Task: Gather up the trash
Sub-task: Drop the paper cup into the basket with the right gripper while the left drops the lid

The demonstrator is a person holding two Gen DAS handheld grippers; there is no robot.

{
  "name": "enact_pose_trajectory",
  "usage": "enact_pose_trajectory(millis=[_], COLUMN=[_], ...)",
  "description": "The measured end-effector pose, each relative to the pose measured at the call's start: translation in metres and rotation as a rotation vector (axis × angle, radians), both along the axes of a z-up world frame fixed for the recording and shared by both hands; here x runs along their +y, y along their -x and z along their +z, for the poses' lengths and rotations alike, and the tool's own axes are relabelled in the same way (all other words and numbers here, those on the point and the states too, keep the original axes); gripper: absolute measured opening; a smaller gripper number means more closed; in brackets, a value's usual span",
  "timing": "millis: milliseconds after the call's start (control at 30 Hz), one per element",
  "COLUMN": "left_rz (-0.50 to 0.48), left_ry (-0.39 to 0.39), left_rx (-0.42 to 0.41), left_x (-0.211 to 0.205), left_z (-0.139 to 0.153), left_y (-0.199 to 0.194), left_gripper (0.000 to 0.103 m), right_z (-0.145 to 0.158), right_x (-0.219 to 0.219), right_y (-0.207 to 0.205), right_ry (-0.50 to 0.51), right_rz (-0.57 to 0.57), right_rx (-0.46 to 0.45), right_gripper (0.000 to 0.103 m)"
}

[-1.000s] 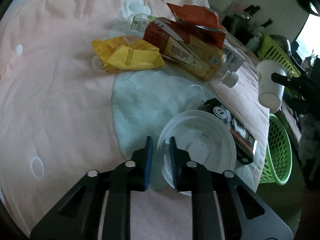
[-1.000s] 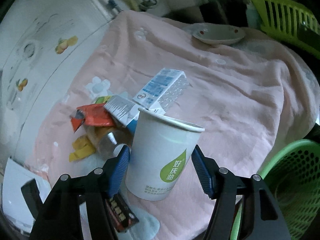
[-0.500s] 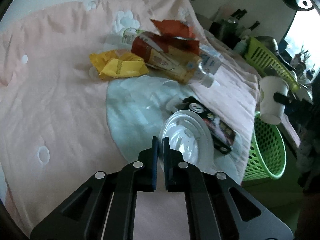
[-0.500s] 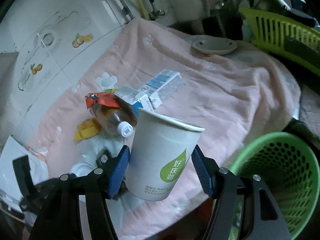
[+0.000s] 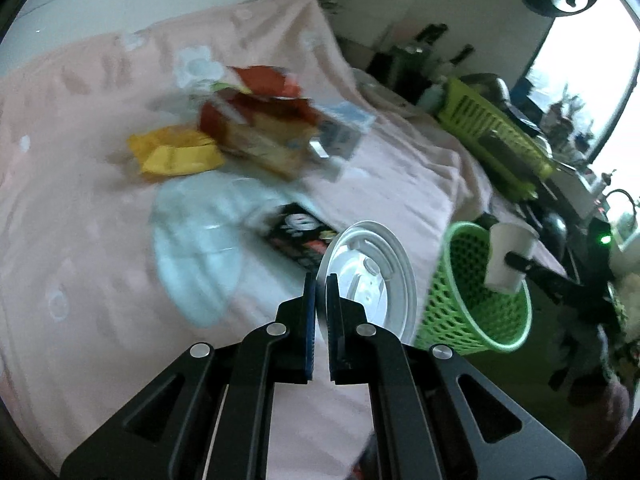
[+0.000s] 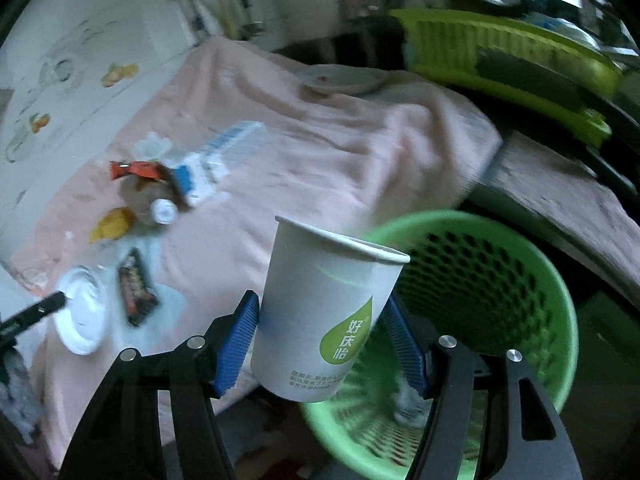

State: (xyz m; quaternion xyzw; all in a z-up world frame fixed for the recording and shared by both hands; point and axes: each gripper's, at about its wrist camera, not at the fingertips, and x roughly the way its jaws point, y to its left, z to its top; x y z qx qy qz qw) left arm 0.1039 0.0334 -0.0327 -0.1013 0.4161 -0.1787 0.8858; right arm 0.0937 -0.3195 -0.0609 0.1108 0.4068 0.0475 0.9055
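my right gripper, clamped on the paper cup, hangs over the green basket beyond the pink cloth's edge. my left gripper, pinched on the white lid's rim, is above that edge; wrappers and bottle lie well behind.

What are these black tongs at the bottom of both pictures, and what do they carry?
No robot: a person holds one hand-held gripper in each hand, with a camera on each looking along its fingers. The left hand-held gripper is shut on the rim of a white plastic lid. The right hand-held gripper holds a white paper cup over a green basket. On the pink cloth lie a bottle, a yellow wrapper, a dark snack packet and a blue-white carton.
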Motion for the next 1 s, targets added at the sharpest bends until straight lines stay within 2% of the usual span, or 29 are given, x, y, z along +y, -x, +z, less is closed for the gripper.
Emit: enact_pose_trajectory(millis=[333,400,667,1000], left_rz=[-0.150,-0.184,-0.295,-0.360], left_ry=[0.025,0.027,0.022,-0.040], left_rx=[-0.009,-0.009,0.006,0.053], left_x=[-0.088,-0.108,-0.183,-0.255], left_z=[0.009,0.011,0.007,-0.020], left_y=[-0.011,-0.014,-0.022,-0.026], left_gripper=[0.003,0.003,0.004,0.005], right_z=[-0.031,-0.032,-0.028,-0.019], right_x=[-0.064,-0.070,-0.091,-0.109], right_y=[0.026,0.031,0.054,0.084], right_ry=[0.022,0.015,-0.006,-0.022], right_rz=[-0.126,-0.137,-0.160,-0.188], right_rx=[0.067,0.068,0.039,-0.006], right_gripper=[0.065,0.070,0.071,0.073])
